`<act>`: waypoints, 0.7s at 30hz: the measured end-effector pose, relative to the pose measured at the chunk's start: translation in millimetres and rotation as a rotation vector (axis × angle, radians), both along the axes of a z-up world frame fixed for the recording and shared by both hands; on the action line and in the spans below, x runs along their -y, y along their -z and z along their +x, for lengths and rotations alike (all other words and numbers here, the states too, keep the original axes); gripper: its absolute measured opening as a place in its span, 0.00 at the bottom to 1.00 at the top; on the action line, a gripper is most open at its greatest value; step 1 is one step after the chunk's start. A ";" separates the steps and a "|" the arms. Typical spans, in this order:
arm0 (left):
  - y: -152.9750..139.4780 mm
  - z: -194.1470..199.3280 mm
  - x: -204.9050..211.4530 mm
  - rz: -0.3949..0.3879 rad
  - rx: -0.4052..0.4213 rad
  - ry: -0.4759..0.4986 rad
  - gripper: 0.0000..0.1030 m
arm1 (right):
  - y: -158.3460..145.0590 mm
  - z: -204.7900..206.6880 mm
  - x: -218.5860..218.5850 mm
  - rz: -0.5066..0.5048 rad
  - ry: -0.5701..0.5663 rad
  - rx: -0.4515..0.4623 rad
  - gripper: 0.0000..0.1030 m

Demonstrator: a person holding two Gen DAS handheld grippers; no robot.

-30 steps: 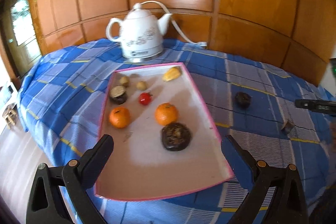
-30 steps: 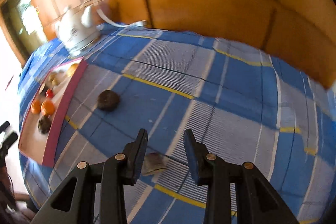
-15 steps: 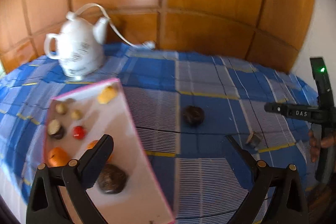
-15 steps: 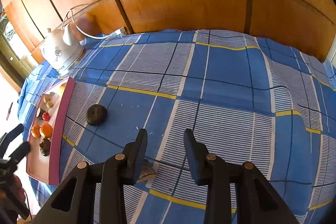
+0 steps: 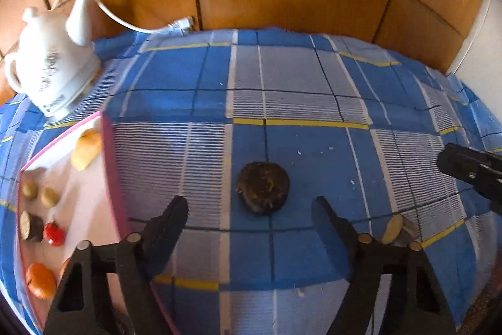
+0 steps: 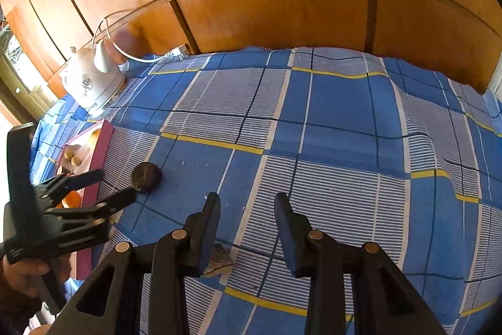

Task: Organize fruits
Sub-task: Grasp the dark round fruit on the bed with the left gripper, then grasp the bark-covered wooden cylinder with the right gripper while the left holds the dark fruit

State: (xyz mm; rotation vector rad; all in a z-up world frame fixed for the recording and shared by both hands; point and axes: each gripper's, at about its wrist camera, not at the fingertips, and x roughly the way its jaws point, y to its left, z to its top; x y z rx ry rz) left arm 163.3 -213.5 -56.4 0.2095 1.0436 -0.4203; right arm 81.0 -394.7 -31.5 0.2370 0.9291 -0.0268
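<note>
Lying just ahead of spread left tongs (image 5: 250, 211): dark fruit (image 5: 263, 192).

A blue checked tablecloth (image 5: 298, 77) with white stripes and thin yellow lines covers the table and fills most of what lies ahead of both grippers. Far ahead and to the left stands a white kettle (image 5: 53, 65) with a dark printed pattern, resting on the cloth at its far edge. A white cord (image 5: 103, 5) runs from behind the kettle along the wall to a plug (image 5: 182, 22). Glossy orange-brown wooden panels (image 6: 282, 5) rise behind the table.
</note>
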 end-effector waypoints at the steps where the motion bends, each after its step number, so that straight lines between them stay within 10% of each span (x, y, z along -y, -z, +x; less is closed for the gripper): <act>1: 3.2 3.2 3.8 0.007 -0.001 0.003 0.75 | -0.1 0.2 0.4 0.003 0.000 0.001 0.35; 5: 19.0 16.1 13.3 0.036 -0.027 -0.014 0.69 | 0.7 2.1 1.1 0.012 0.001 -0.003 0.35; 8: 28.9 20.1 17.1 0.023 -0.057 -0.002 0.43 | 1.9 3.0 1.4 0.019 -0.005 -0.009 0.35; 21: 14.8 -86.4 -5.7 -0.063 0.022 0.117 0.42 | 19.9 6.0 -22.9 0.074 -0.197 -0.117 0.55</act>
